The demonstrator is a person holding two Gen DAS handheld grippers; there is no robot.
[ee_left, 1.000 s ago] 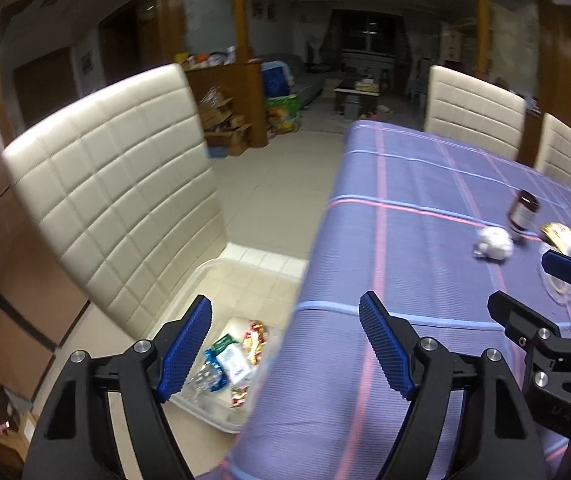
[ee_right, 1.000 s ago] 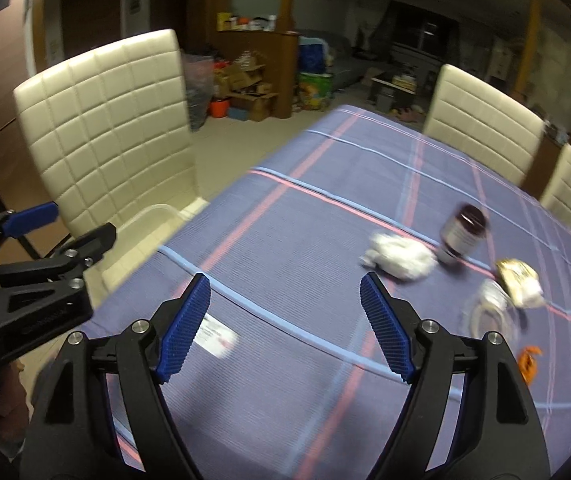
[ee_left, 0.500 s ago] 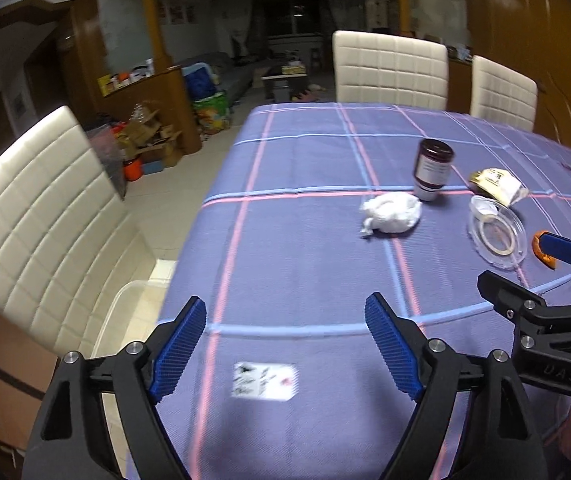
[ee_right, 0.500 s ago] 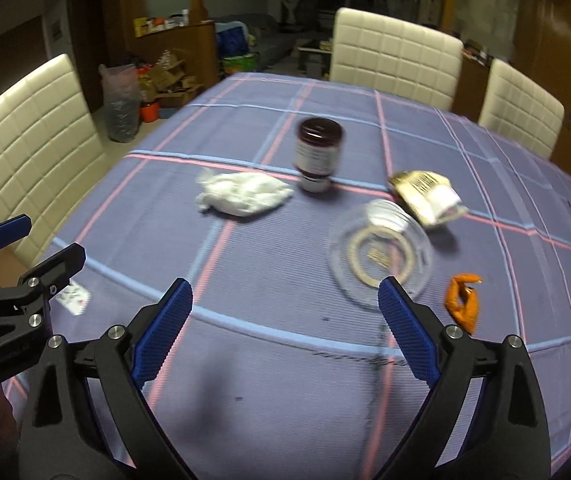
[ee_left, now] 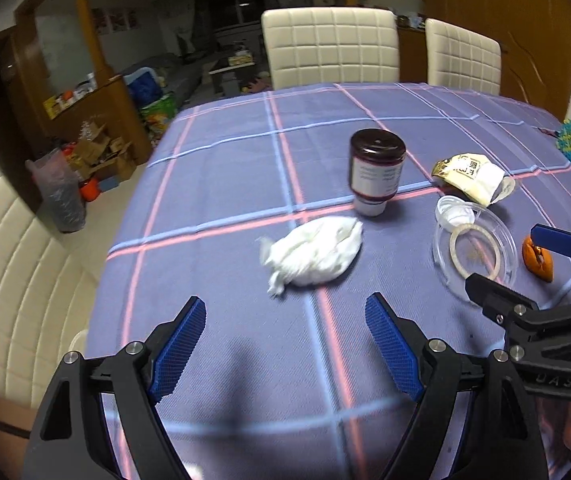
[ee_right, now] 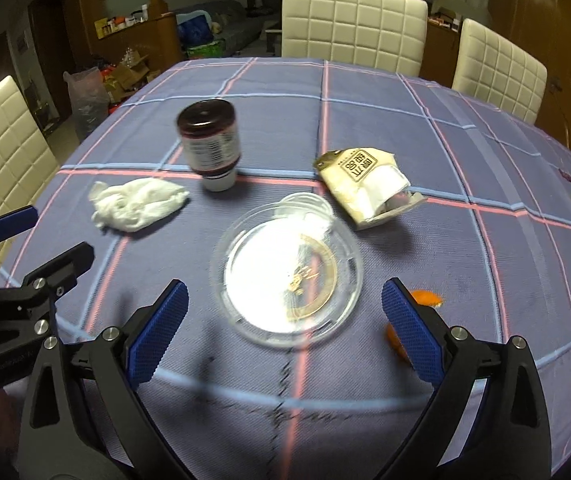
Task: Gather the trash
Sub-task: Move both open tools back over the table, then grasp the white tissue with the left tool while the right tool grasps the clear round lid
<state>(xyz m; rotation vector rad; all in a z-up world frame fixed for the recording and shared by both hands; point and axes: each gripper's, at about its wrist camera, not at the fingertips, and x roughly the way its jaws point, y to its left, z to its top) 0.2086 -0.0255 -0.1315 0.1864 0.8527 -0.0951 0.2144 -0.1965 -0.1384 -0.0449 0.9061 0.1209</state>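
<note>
**Trash around the jar**

Beside the dark jar [ee_right: 209,148], which stood cap-down with an unreadable label, a crumpled tissue [ee_right: 135,202] lay lengthwise toward it. A wrapper [ee_right: 367,186] printed with Chinese characters pointed away to the jar's right. In front sat a clear lid [ee_right: 289,270] and orange peel [ee_right: 427,298]. A second ago a chair and bin filled the left view. The left gripper [ee_left: 285,344] hung open and empty; the right gripper's [ee_right: 283,330] jaws were opening, gripping nothing.

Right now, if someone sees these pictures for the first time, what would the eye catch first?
Probably the dark jar standing upside down on its white cap, mid-table on the purple checked tablecloth. Beside it lies a crumpled white tissue, just ahead of the open left gripper. The right gripper, jaws opening with nothing between them, points at a clear round plastic lid near the crushed snack wrapper.
</note>
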